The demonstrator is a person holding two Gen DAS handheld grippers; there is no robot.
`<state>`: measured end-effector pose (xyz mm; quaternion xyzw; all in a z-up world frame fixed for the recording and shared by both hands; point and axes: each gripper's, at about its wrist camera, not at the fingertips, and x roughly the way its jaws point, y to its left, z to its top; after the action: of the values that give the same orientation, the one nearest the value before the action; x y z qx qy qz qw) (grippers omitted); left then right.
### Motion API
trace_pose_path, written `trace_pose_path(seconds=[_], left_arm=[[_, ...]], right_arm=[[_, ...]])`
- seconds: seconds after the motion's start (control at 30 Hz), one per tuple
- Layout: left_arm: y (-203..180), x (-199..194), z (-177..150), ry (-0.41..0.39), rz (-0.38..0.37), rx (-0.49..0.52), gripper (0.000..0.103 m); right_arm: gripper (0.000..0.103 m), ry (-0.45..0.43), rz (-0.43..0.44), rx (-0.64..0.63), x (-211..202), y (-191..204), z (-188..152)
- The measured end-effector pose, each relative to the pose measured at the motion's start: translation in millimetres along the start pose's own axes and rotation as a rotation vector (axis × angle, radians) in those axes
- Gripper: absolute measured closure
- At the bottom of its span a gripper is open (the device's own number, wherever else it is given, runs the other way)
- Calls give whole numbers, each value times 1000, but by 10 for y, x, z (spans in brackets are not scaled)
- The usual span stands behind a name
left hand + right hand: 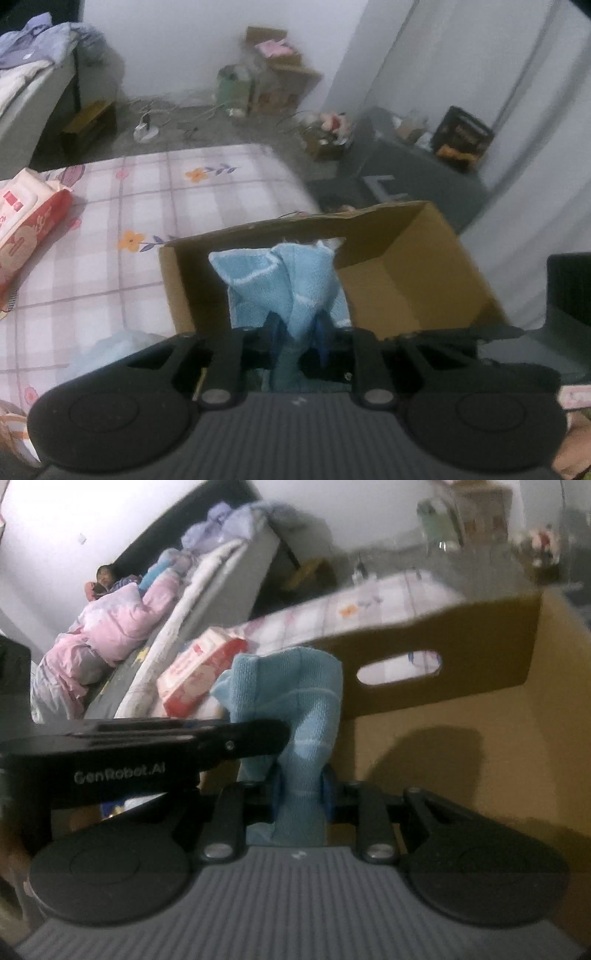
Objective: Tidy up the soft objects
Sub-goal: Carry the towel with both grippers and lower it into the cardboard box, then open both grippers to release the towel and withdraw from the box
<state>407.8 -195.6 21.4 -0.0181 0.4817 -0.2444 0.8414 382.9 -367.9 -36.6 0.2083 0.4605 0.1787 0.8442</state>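
A light blue towel [280, 280] is pinched in my left gripper [297, 336], which is shut on it and holds it over the open cardboard box [406, 280]. The same towel [295, 716] is also pinched in my right gripper [301, 794], shut on it, inside the box [480, 716]. The left gripper's body [147, 753] shows beside the towel in the right wrist view. The towel bunches upward from both sets of blue pads.
The box stands on a low mattress with a checked floral sheet [147, 206]. A red and white tissue pack [26, 221] lies on it to the left. A bed with piled bedding [122, 627] stands beyond. Clutter lines the far wall [269, 74].
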Motion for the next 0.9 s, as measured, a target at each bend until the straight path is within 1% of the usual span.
trace_pose_path(seconds=[0.03,0.17,0.27,0.3,0.37,0.47,0.53,0.67,0.7,0.73,0.77,0.8,0.83,0.9], left_arm=[[26,17,17,-3,2,-3,73],[75,-10,46,-26,10,5,73],[148,-80,53,-26,-2,-22,73],[182,-107,52,-28,-12,-35,73],[239,-153,51,-36,-27,-53,73],[305,-231,58,-50,-30,-75,72],[349,-297,53,-57,-33,-90,69],[384,-475,12,-84,-29,-92,56],[396,-536,1,-92,-29,-95,52],[409,-597,-10,-101,-30,-99,50],[426,-663,-26,-110,-30,-103,45],[446,-739,-43,-122,-28,-108,40],[468,-811,-63,-133,-26,-111,39],[528,-962,-110,-149,-16,-119,35]], right_arm=[[83,11,4,7,103,-33,35],[83,85,8,43,564,-192,100],[83,138,-28,15,883,-240,84],[82,140,-32,5,943,-242,70],[82,137,-8,-1,997,-223,80],[81,133,32,14,1078,-207,65],[80,137,37,18,1163,-205,34],[77,141,7,-1,1184,-105,64],[74,139,0,5,1144,-81,73],[69,140,-6,19,1110,-76,80],[65,141,-14,40,1057,-66,95],[56,137,-14,61,1010,-64,113],[53,123,-10,73,973,-51,125],[52,105,-19,74,907,-13,152]])
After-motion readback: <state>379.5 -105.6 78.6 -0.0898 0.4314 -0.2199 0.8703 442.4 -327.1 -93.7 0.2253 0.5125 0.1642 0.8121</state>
